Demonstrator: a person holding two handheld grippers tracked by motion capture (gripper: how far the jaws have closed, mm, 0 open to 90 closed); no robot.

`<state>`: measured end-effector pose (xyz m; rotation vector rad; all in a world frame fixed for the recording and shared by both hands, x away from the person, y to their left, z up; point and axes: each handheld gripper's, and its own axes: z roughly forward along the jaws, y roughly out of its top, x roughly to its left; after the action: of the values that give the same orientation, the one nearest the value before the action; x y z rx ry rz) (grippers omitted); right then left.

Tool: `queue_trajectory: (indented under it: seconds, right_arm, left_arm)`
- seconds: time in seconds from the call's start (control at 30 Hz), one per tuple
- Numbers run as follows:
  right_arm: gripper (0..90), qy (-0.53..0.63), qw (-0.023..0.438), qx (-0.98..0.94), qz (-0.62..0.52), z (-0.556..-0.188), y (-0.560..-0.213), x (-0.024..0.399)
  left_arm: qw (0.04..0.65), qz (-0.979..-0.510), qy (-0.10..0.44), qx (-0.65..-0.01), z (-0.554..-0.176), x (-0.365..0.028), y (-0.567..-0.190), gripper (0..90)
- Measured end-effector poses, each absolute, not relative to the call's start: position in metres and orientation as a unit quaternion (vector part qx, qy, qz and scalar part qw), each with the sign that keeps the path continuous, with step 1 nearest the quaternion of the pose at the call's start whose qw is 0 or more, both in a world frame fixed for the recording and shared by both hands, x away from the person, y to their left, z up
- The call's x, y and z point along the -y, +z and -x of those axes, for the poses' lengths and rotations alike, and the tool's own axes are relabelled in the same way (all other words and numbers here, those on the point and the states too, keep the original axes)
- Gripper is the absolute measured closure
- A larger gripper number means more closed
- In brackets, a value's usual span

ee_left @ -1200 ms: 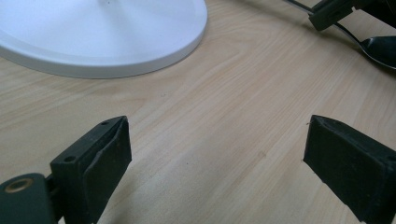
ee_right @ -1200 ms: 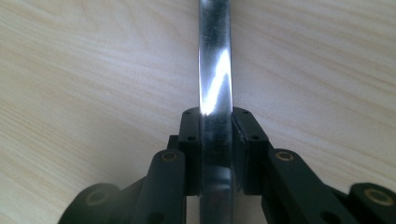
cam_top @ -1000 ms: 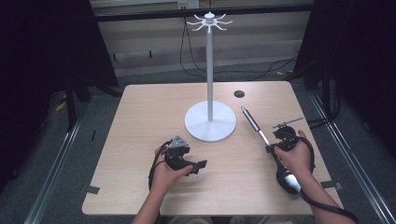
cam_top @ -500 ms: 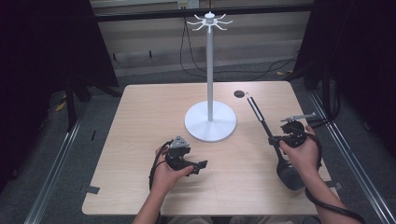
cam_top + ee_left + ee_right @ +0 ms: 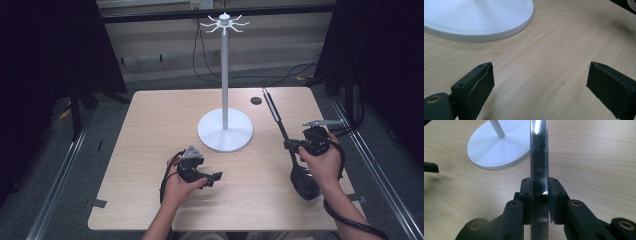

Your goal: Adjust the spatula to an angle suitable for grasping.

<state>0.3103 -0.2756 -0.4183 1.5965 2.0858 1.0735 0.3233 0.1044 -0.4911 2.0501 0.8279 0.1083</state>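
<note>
A long black ladle (image 5: 273, 111) is clamped by its shiny handle (image 5: 539, 152) in my right gripper (image 5: 296, 145), which is shut on it above the table's right side. The handle points away toward the far edge, and the dark bowl (image 5: 303, 183) hangs below the hand. A white stand rises at mid-table, with a round base (image 5: 225, 131), a thin pole and a ring of hooks (image 5: 224, 22) on top. My left gripper (image 5: 213, 177) rests low near the front, open, with bare wood between its jaws (image 5: 540, 75). The base (image 5: 479, 17) lies just ahead of it.
A small dark disc (image 5: 256, 100) is set into the table near the far edge, right of the pole. Cables run along the floor behind the table. Metal rails flank both sides. Bare wood (image 5: 150, 130) spreads left of the stand.
My right gripper has lifted the ladle off the table and carried it right, its handle now pointing farther away. The left gripper has stayed put.
</note>
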Motion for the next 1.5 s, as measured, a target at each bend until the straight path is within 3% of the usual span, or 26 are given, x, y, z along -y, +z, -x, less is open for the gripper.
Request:
queue_trajectory:
  seconds: [1.5]
  right_arm:
    - [76.5,0.480,0.191,-0.696,-0.499,-0.308,-0.357,0.247]
  left_arm:
    - [0.447,-0.828,0.039,-0.337,-0.324,-0.104,-0.492,6.8]
